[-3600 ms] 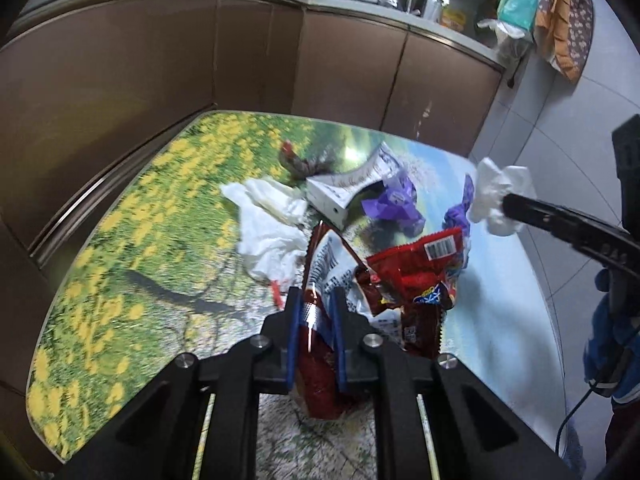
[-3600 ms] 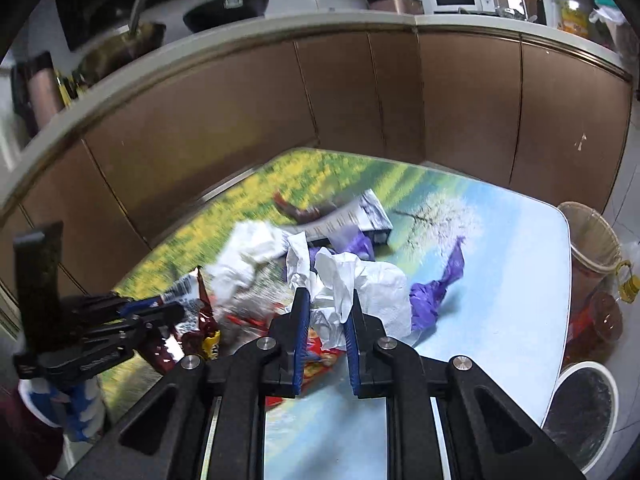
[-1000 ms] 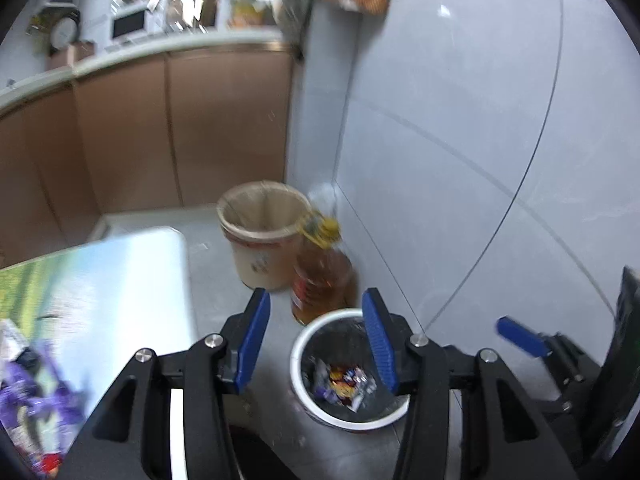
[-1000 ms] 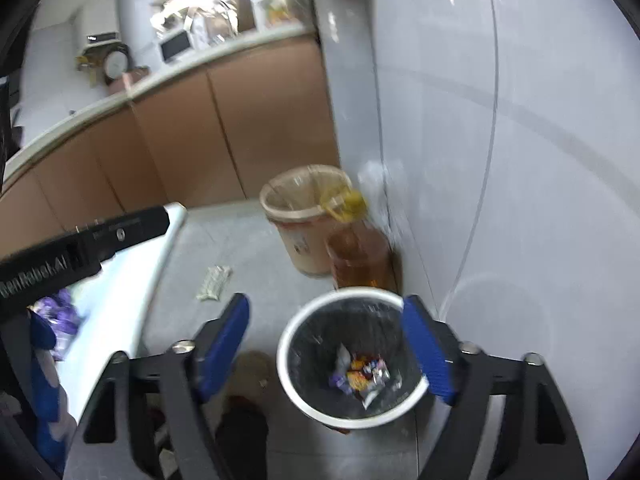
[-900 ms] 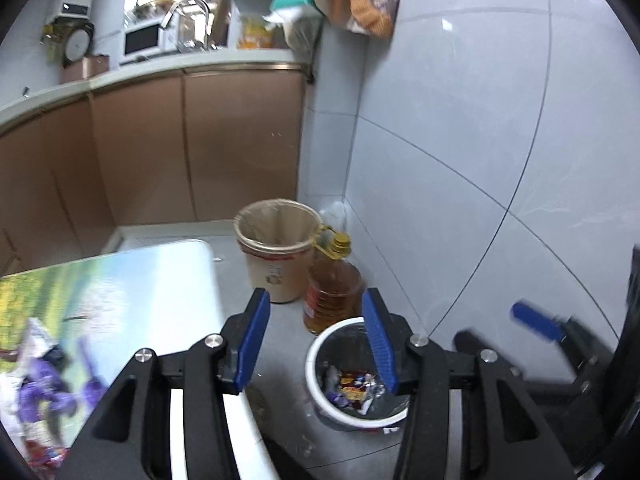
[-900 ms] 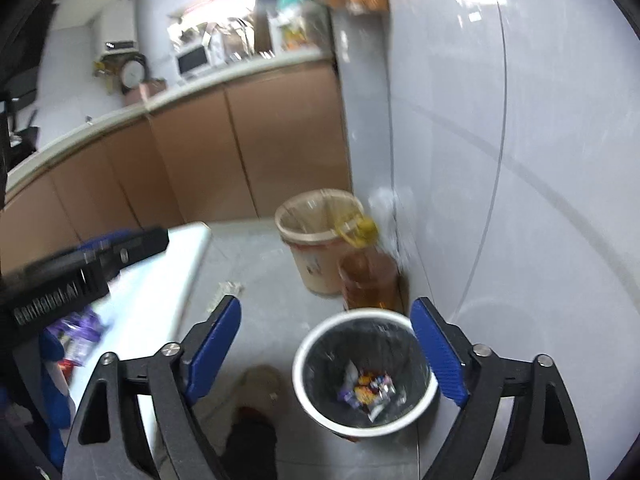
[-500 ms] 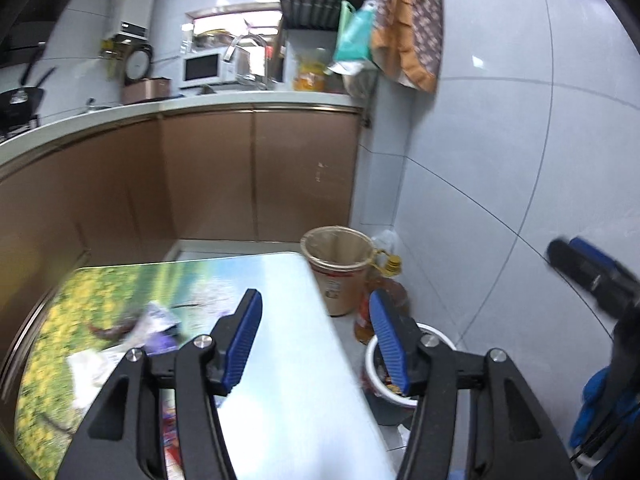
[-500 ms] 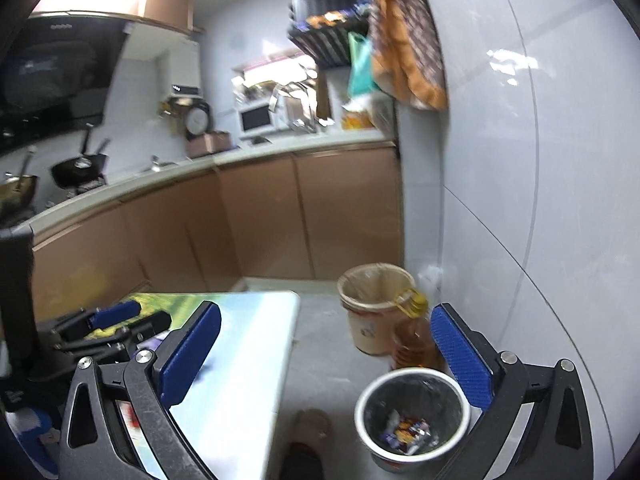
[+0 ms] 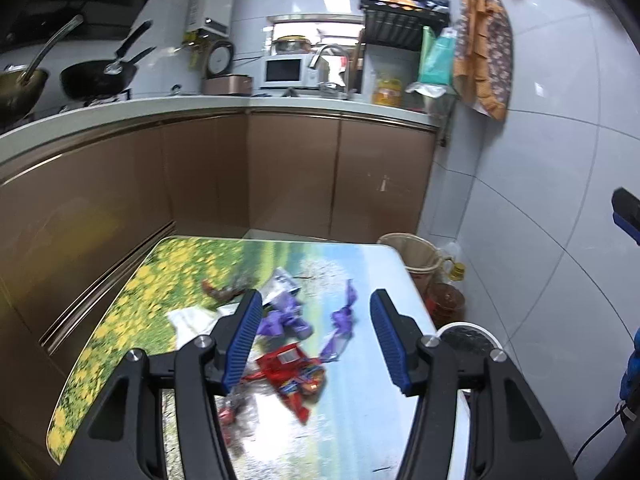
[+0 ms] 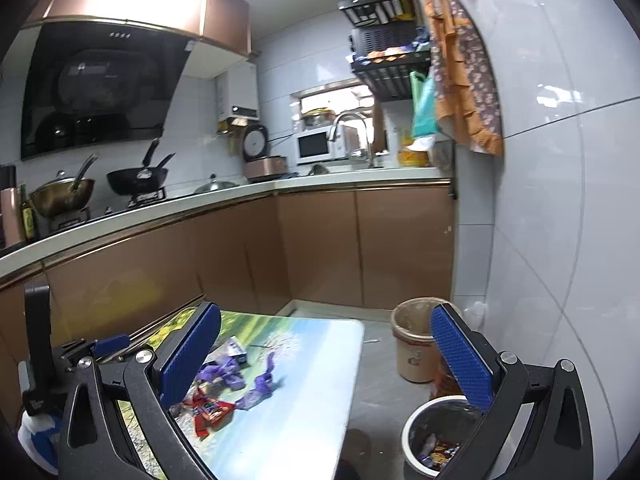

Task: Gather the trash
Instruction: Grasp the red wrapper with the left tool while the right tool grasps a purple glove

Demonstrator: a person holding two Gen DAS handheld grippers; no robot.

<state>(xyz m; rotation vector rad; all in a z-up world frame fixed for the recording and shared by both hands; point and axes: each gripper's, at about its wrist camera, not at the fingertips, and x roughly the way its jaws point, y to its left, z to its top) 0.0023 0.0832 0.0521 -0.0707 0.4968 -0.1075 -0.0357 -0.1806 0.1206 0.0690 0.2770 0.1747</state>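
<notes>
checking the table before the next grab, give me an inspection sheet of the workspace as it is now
surface: table with a printed landscape top, litter in its middle.
job's things: red snack wrapper, purple wrappers, white tissue and a small carton on the table; white-rimmed trash bin on the floor with wrappers inside.
clutter: beige bucket and oil bottle beside the bin.
grippers: left tool open, empty, above the litter; right tool open, empty.
cables: one dark cable at the right edge of the left view.
surroundings: brown cabinets, counter with microwave, wok, tiled wall.
</notes>
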